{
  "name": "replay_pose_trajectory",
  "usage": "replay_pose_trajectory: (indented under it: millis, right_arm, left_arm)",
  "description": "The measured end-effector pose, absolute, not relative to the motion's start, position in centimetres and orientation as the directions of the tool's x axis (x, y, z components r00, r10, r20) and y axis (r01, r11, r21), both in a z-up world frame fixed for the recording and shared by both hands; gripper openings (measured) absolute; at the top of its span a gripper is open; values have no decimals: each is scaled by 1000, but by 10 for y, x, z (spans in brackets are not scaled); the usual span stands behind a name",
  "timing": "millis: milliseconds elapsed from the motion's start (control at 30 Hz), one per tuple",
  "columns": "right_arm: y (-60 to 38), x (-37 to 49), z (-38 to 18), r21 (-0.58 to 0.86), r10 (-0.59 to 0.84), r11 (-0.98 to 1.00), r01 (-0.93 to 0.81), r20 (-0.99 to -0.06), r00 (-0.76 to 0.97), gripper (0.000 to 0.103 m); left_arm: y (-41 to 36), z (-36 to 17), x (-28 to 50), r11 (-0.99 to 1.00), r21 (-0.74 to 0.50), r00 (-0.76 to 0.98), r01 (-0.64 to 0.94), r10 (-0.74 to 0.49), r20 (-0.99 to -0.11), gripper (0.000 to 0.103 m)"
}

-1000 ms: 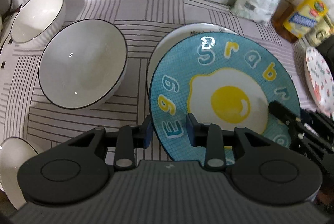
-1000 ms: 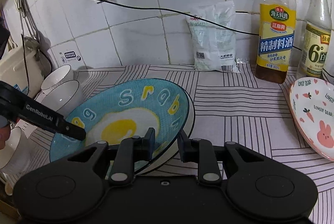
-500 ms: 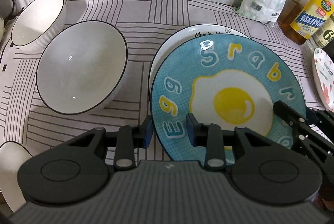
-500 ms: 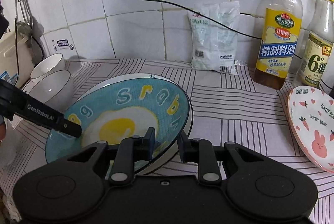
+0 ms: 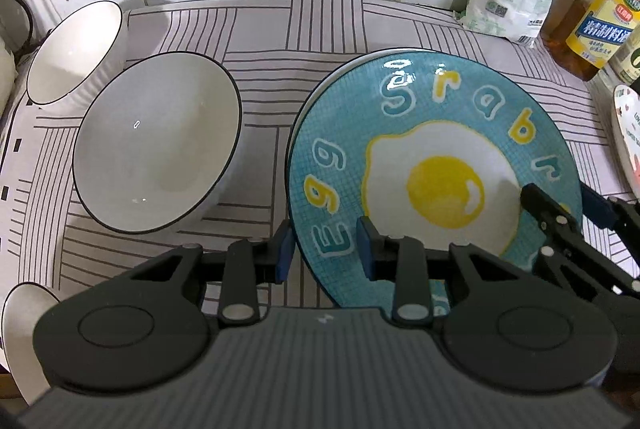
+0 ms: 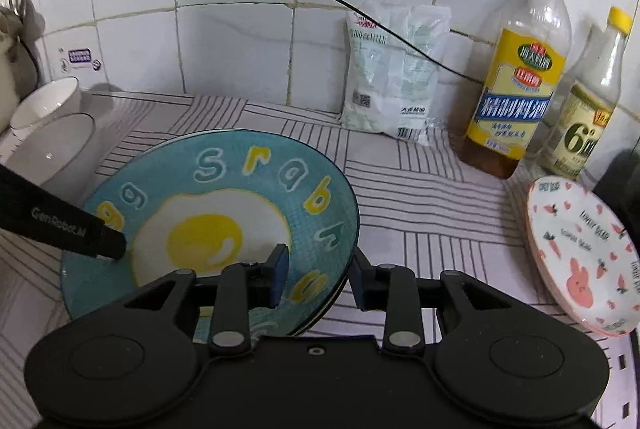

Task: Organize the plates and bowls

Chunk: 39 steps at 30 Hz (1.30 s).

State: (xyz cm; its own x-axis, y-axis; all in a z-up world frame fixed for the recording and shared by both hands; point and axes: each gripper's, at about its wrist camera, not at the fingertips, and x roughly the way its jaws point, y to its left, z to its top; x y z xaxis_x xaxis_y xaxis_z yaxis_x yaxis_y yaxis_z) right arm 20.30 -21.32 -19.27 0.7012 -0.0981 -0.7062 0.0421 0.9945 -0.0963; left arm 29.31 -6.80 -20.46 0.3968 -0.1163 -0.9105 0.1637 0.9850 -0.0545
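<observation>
The glazed, shallow blue egg plate (image 5: 432,165) sits between both sets of jaws, atop a white plate (image 5: 320,89). The left gripper (image 5: 322,249) pinches its near rim; the right gripper (image 6: 316,275) has just been opening, pads apparently off the rim. Judgement: smooth ceramic could slip sideways off the lower plate if the left releases unevenly.
</observation>
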Motion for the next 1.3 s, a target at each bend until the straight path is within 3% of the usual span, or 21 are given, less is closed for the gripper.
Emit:
replay_pose_trajectory:
  millis: [233, 600, 1000, 1300]
  right_arm:
    - [-201, 201, -203, -212, -176, 976, 41, -669, 722, 37]
    - [-229, 144, -154, 1, -56, 997, 72, -628, 776, 39]
    - [-271, 71, -120, 90, -86, 981, 169, -581, 809, 54]
    - [-304, 40, -117, 104, -198, 947, 304, -556, 807, 74]
  left_arm:
    - [-71, -206, 289, 982, -24, 395, 188, -98, -913, 31]
    - [-73, -168, 251, 964, -70, 403, 257, -173, -899, 31]
    - [-109, -120, 213, 896, -111, 405, 431, -302, -863, 52]
    - [-135, -111, 206, 845, -157, 436, 511, -412, -800, 63]
